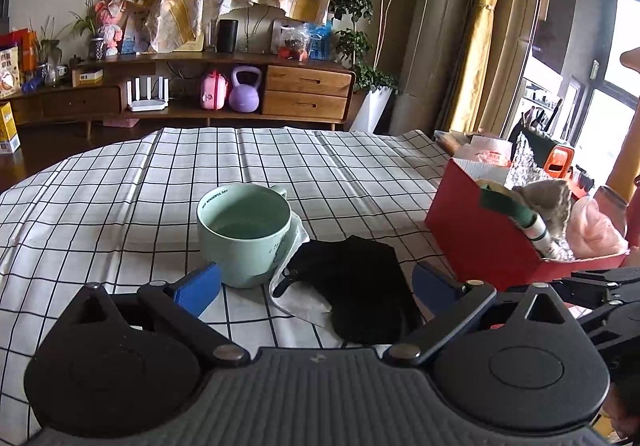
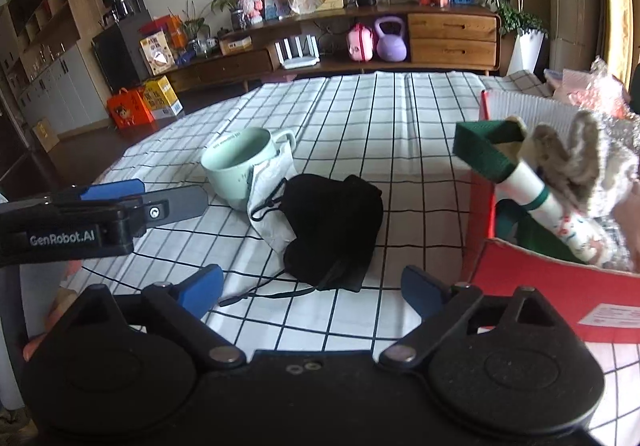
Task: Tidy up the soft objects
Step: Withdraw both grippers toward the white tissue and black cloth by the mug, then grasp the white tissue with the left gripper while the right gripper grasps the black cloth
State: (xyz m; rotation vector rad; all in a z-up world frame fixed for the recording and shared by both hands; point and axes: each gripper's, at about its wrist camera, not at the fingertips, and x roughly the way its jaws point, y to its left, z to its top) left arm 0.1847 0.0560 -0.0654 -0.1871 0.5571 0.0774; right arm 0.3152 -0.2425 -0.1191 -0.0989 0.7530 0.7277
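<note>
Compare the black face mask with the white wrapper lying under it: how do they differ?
The black face mask is dark, thick cloth with ear cords; the white wrapper looks thin and crinkled. The mask lies on top, clear of the green mug; the wrapper is partly covered and rides up the mug's side. Both rest on the checked tablecloth, outside the red box.

A long wooden sideboard [image 1: 192, 85] runs along the pale far wall. A purple kettlebell [image 1: 245, 89] sits on its lower shelf, a potted tree [image 1: 372, 25] stands at its right, and yellow curtains [image 1: 488, 29] hang beyond.
</note>
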